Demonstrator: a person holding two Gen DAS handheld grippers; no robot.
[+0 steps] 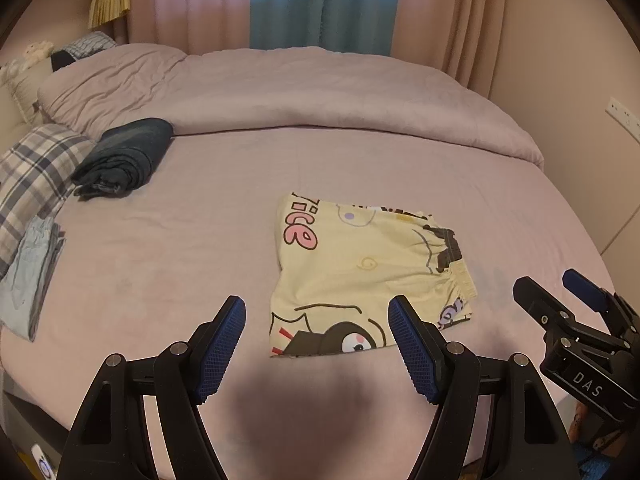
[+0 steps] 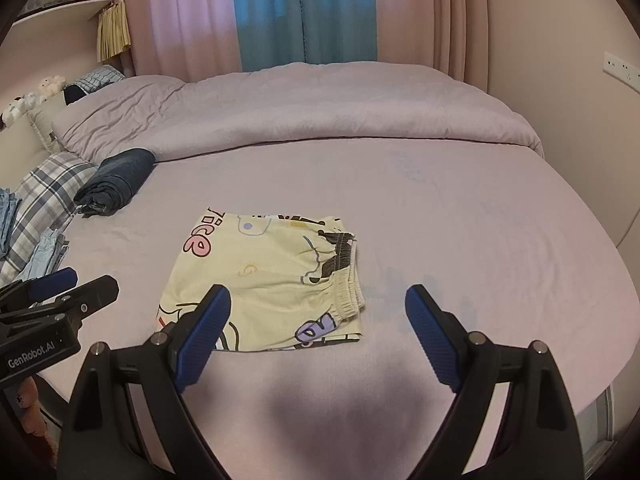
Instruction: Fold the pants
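Pale yellow cartoon-print pants lie folded into a compact rectangle on the pink bed sheet, with the elastic waistband at the right side; they also show in the right wrist view. My left gripper is open and empty, held above the near edge of the pants. My right gripper is open and empty, over the pants' near right corner. The right gripper shows at the right of the left wrist view, and the left gripper at the left of the right wrist view.
A rolled dark blue garment lies at the left, beside a plaid pillow and light blue folded clothes. A bunched pink duvet spans the far side. Curtains hang behind. The bed edge is near right.
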